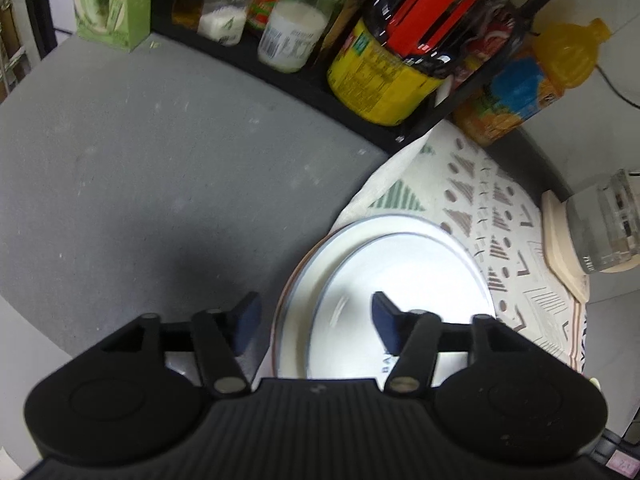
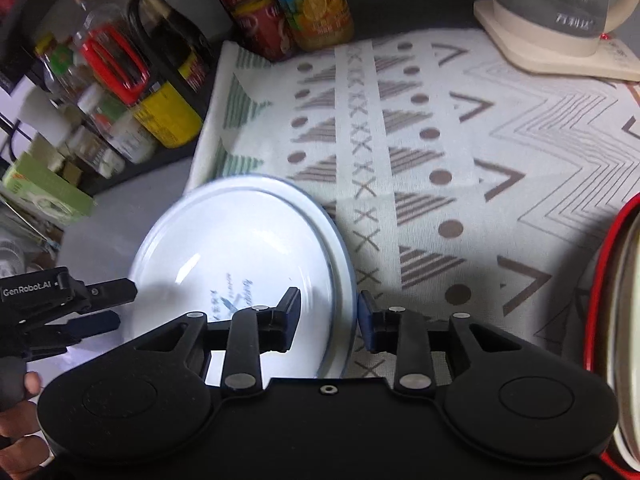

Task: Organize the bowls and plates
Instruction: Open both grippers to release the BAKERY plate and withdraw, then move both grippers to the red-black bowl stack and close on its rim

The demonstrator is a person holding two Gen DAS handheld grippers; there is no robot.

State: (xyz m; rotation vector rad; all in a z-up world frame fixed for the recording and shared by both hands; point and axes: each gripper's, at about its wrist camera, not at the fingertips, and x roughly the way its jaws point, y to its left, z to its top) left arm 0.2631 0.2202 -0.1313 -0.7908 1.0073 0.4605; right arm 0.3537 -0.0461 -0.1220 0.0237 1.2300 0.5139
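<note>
On the far left of my left wrist view a green carton (image 1: 114,2) stands at the end of the black condiment rack (image 1: 280,80), and the grey counter (image 1: 160,168) runs between that rack and my left gripper (image 1: 316,322). Its jaws are spread, one blue pad (image 1: 248,326) over bare counter, the other over the white dishes, neither pressing on anything. The stack sits to the right of the rack, half on the counter and half on the patterned cloth (image 1: 500,208): a white bowl (image 1: 400,280) with a thin blue rim line lies in a wider white plate (image 1: 304,280) (a brownish rim shows under that plate, though I cannot tell what it belongs to). Beyond the cloth, an orange juice bottle (image 1: 532,80) stands just beside the rack's right end, and a glass kettle (image 1: 604,228) rests on its cream base.

From my right wrist view, my left gripper (image 2: 92,308) reaches in from the left edge over the bowl (image 2: 240,248). My right gripper (image 2: 328,316) straddles the plate's right rim (image 2: 342,264), partly parted, one pad inside, one outside over the cloth (image 2: 460,152); I cannot tell whether the pads touch it. A red-rimmed dish (image 2: 600,280) is at the far right.
</note>
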